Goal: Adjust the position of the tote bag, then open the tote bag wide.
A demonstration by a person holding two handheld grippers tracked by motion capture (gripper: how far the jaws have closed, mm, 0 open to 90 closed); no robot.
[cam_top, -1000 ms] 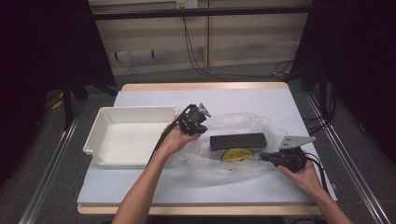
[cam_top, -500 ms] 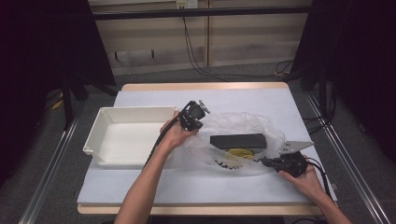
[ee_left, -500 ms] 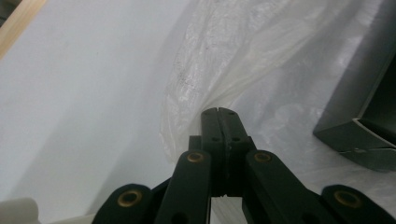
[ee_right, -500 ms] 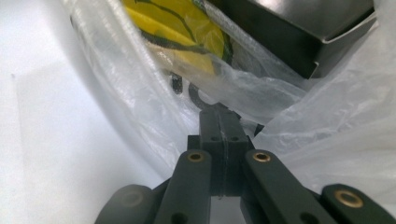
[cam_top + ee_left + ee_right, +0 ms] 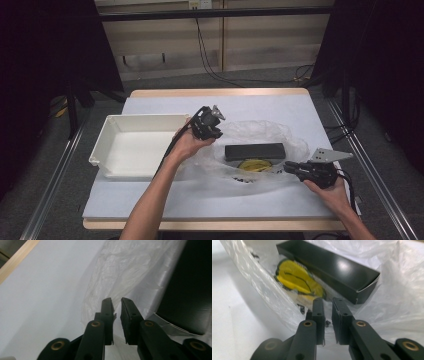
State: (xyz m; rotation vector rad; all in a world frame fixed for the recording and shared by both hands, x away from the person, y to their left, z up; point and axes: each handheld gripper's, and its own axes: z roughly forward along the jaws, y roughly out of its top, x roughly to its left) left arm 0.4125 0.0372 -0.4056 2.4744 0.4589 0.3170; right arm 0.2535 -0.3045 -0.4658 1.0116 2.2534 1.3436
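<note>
Letting go of the clear plastic bag (image 5: 260, 150) on the desk (image 5: 165, 192): both hand-held grippers, left (image 5: 117, 302) and right (image 5: 328, 302), have just been opening to a narrow gap, film apparently slack between the pads. Judged next: withdrawing clear without dragging the black box (image 5: 255, 151) inside.

white bin (image 5: 135, 145) blocks the left; table's (image 5: 280, 107) far side lies open.

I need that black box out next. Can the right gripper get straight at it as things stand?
Probably not directly. The black box lies inside the clear plastic bag, and the right gripper sits at the bag's edge, with film apparently between its barely parted jaws.
</note>
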